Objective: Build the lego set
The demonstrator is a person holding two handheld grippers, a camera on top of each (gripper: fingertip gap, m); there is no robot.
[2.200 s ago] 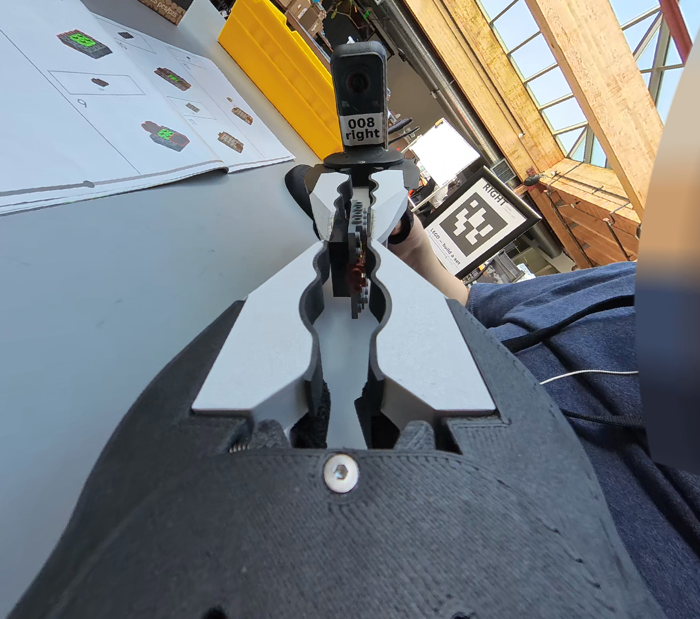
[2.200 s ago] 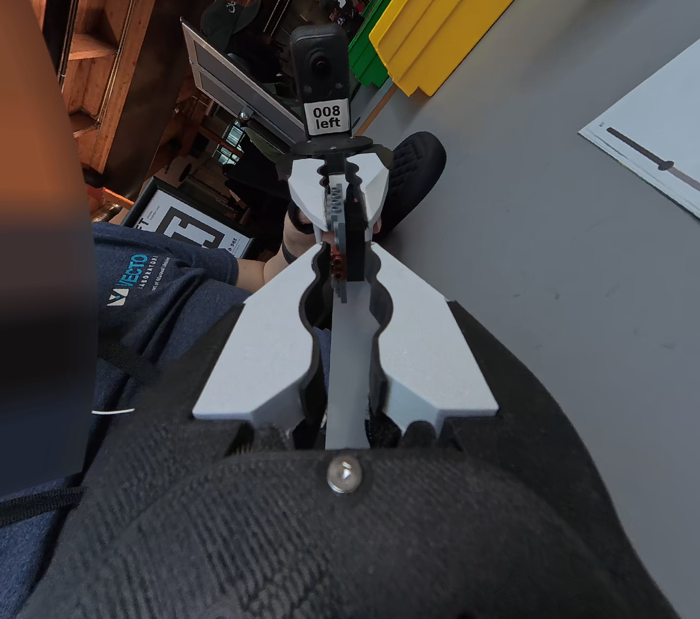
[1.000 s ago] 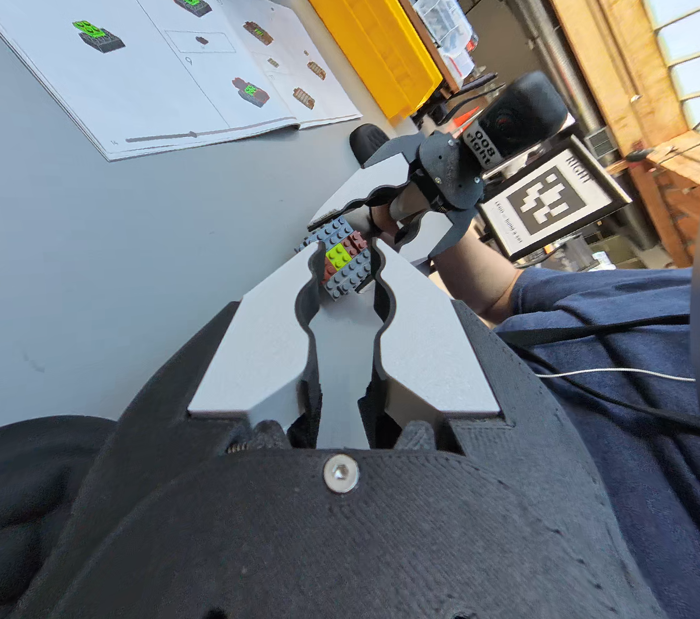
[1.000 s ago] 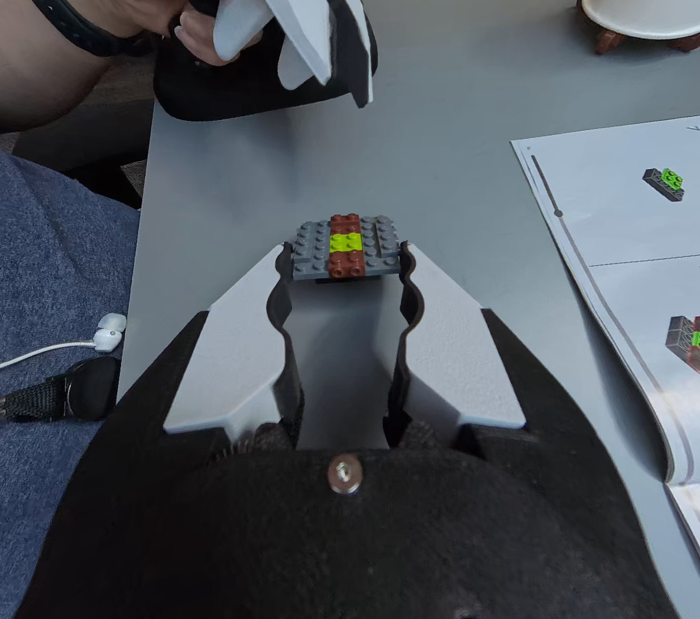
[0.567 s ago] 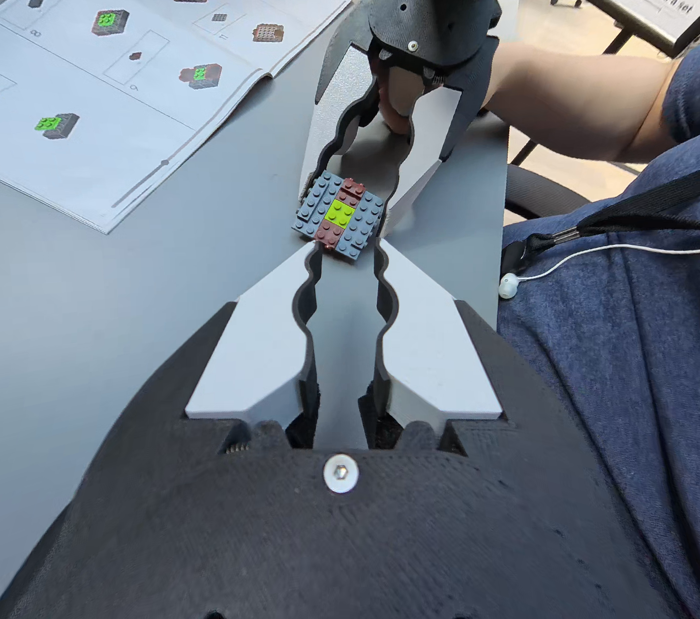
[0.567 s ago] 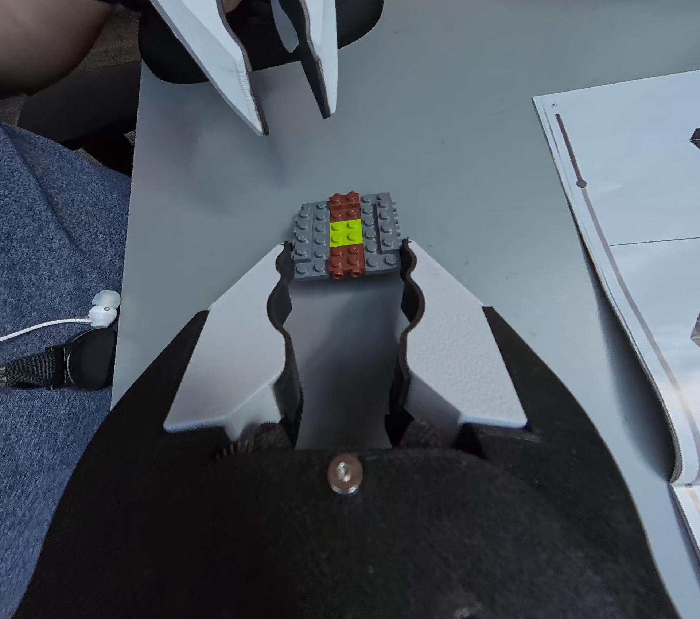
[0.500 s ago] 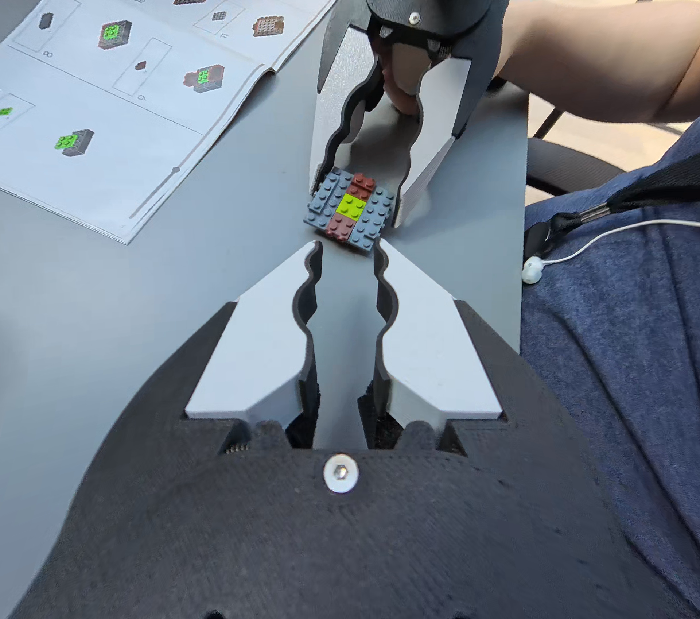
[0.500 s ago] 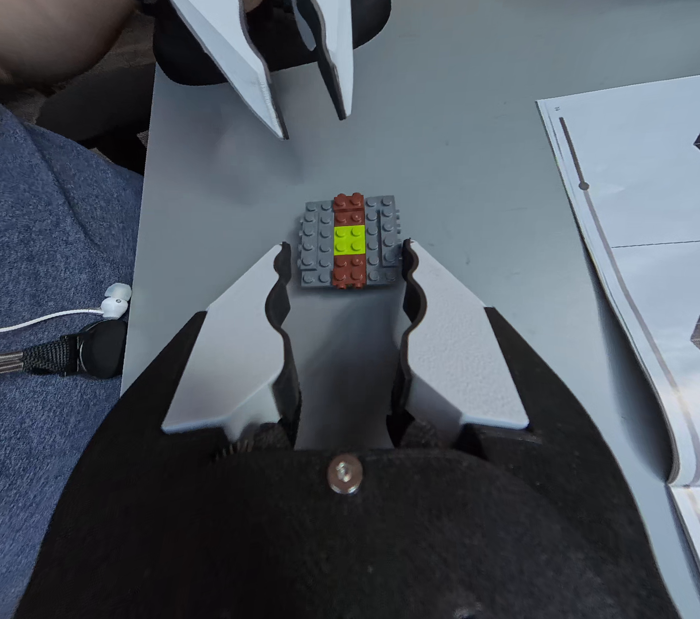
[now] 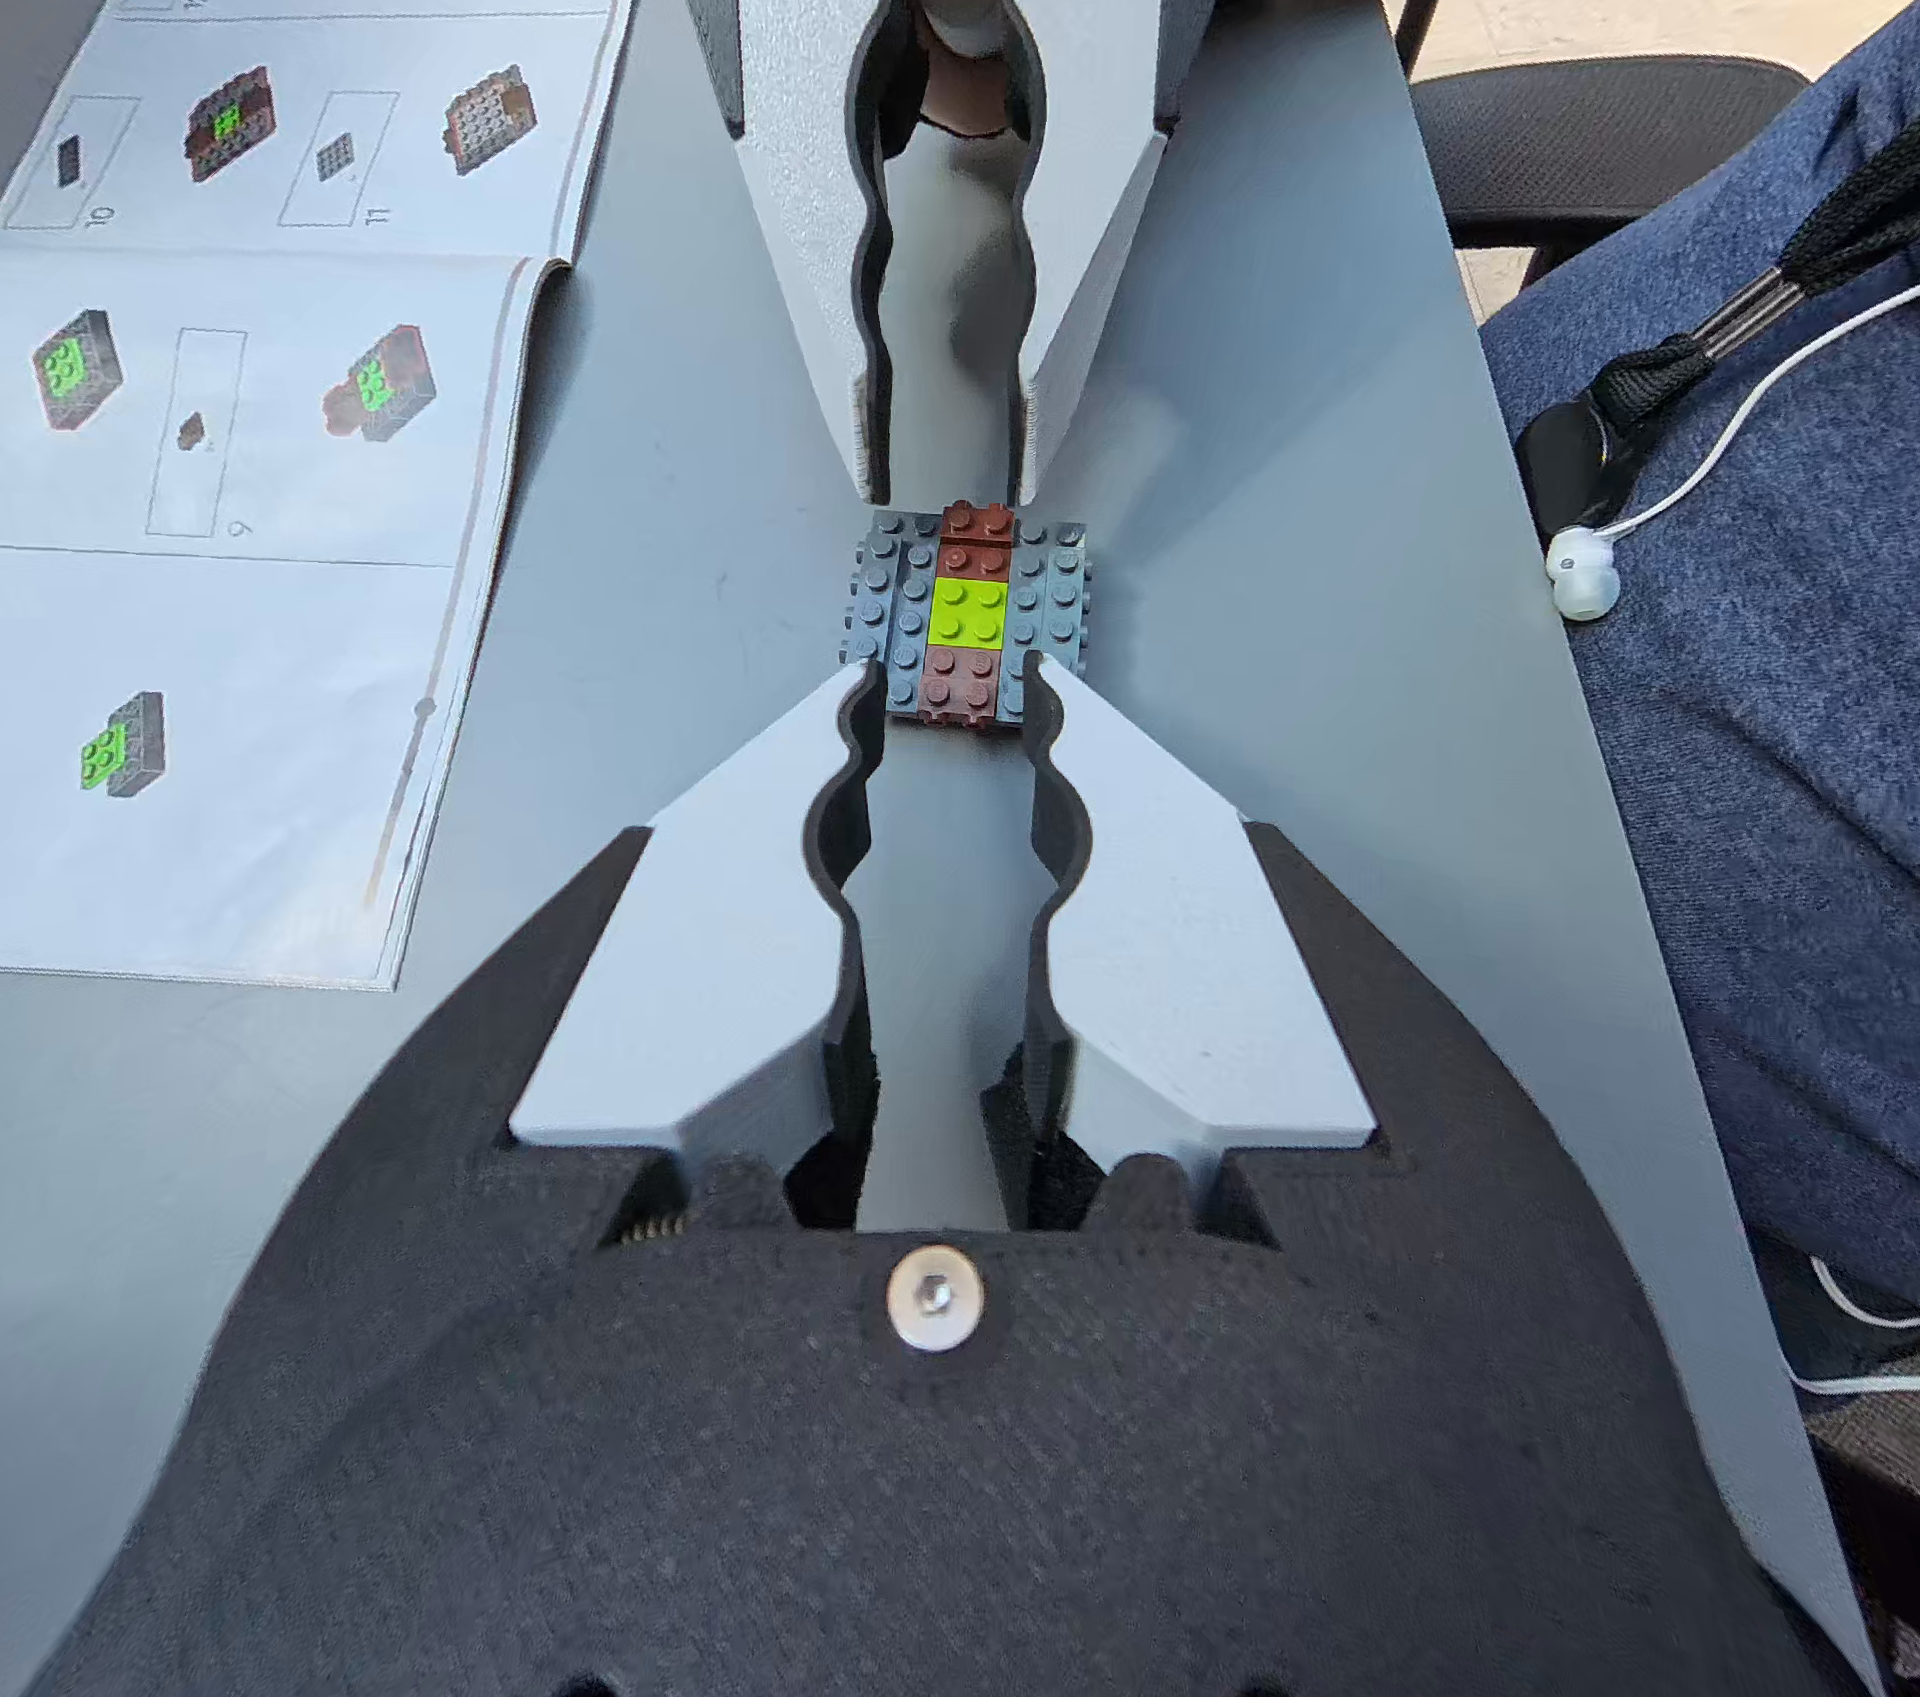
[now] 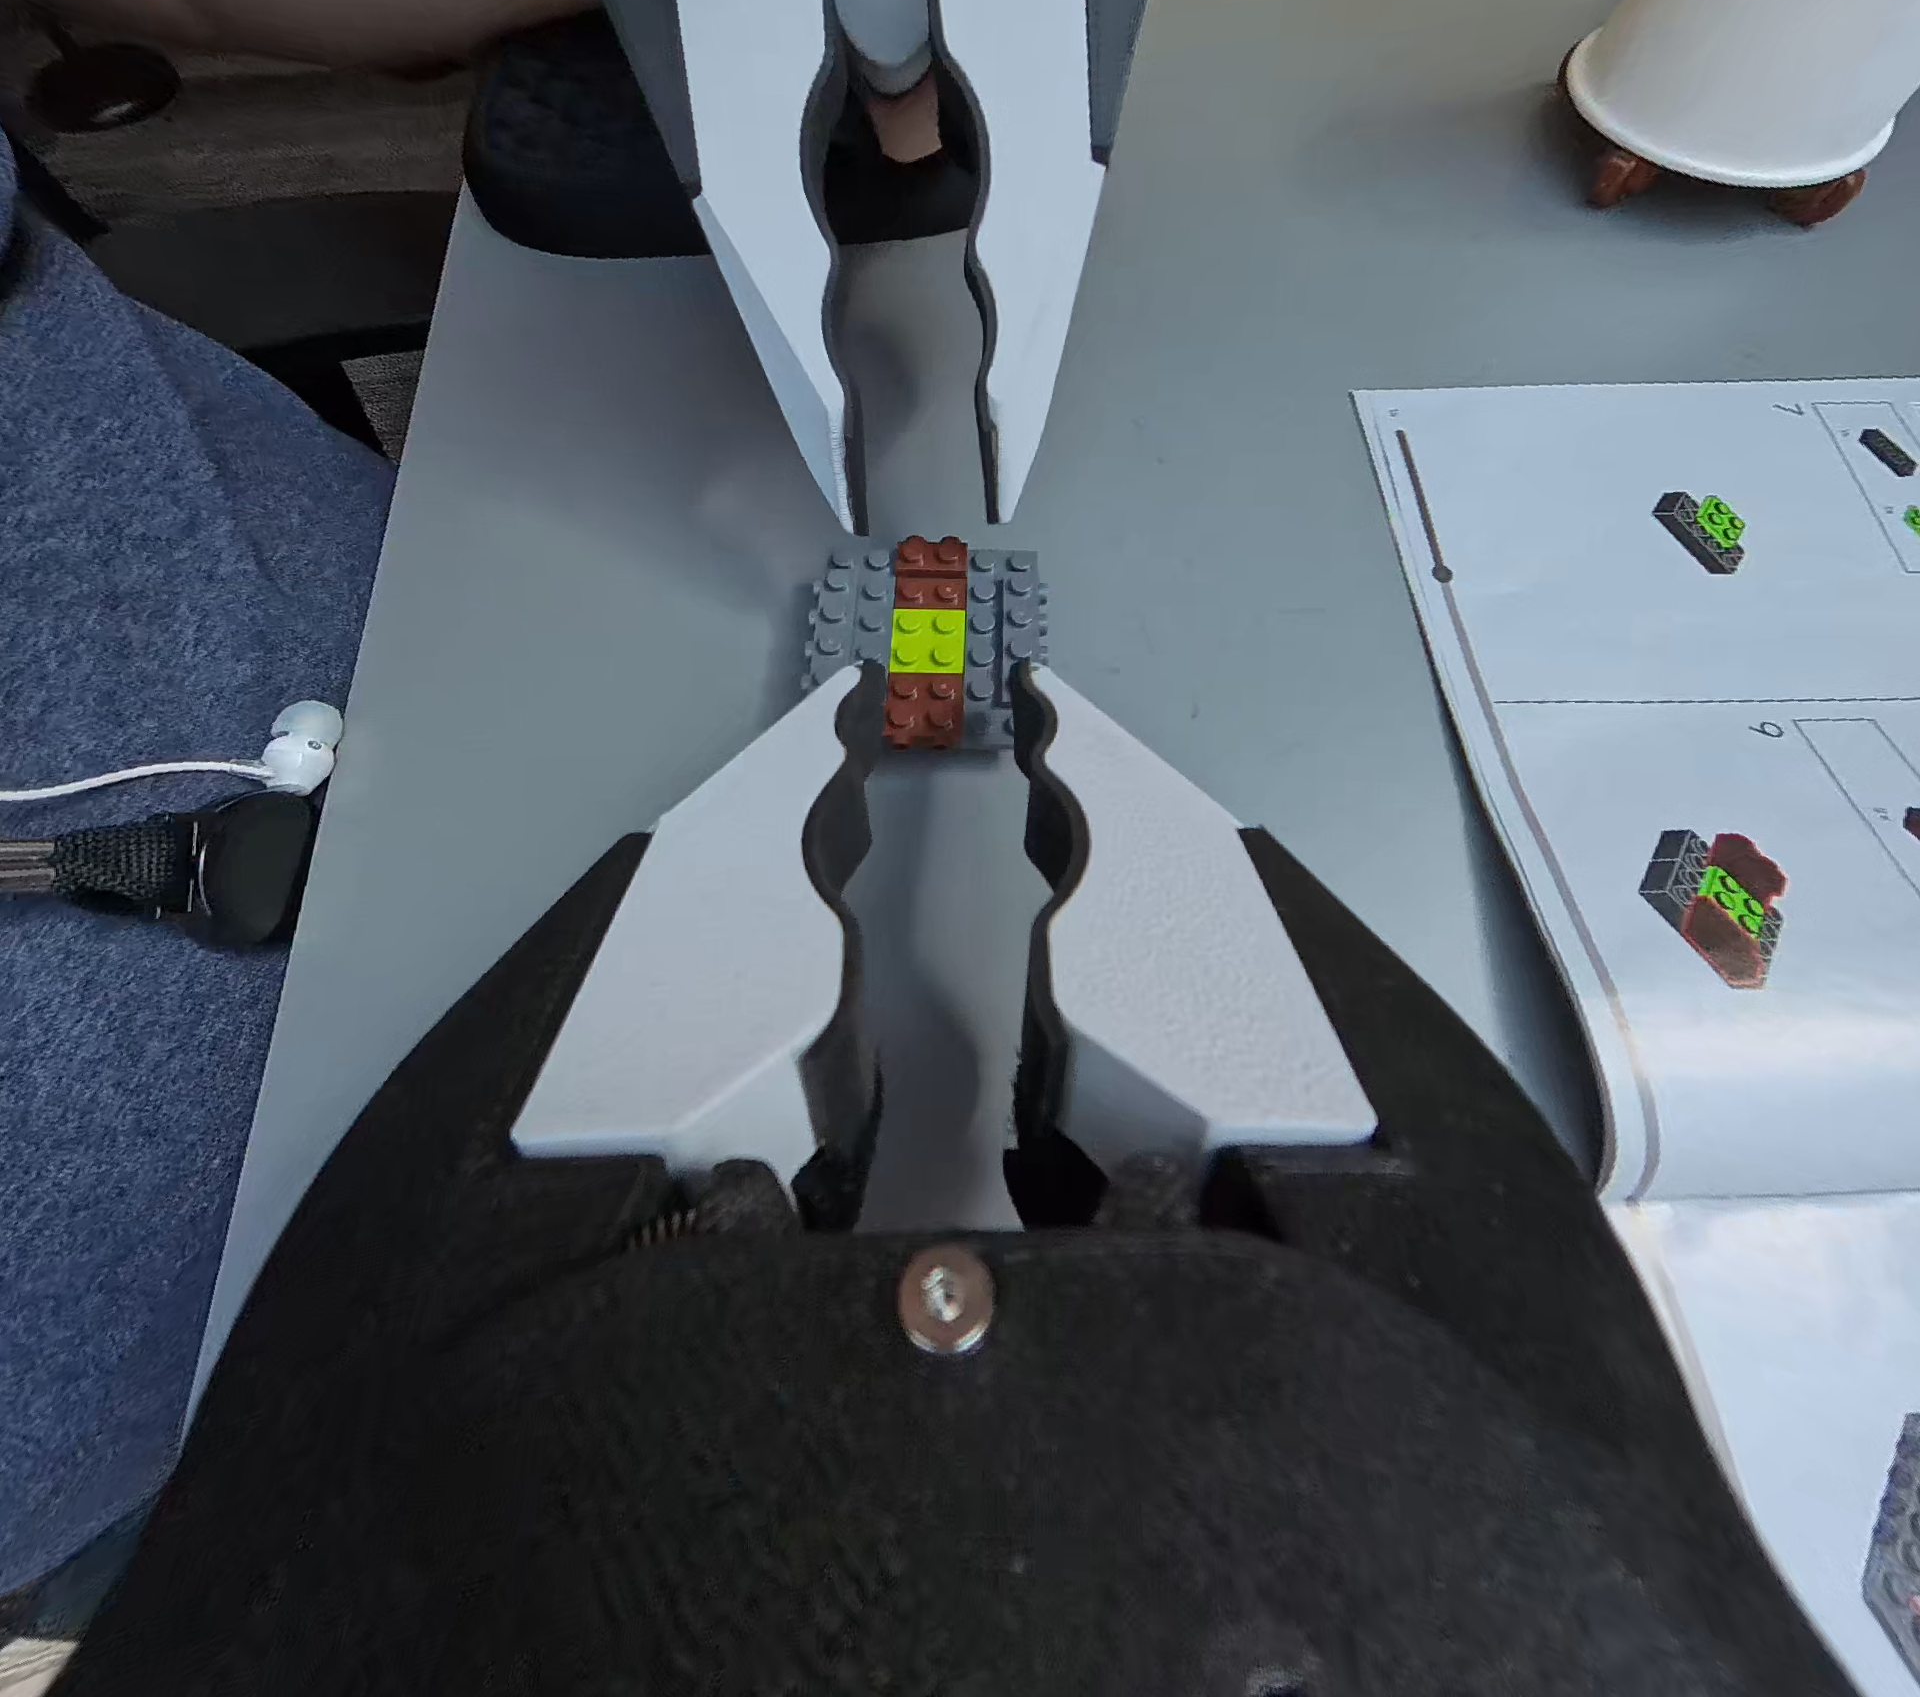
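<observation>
The open instruction booklet (image 9: 270,400), at nine o'clock in the left wrist view, carries printed step diagrams and numerals. The lego assembly (image 9: 971,617), grey plates with a brown-and-lime centre strip, lies on the grey table (image 9: 1247,608). The left gripper (image 9: 948,679) and right gripper (image 10: 935,691) meet it from opposite ends, jaws apart, tips overlapping its corners; actual contact is unclear. At one o'clock in the right wrist view, a white paper cup (image 10: 1756,6) is cropped.

Paper cup (image 10: 1766,16) top beyond picture edge
</observation>
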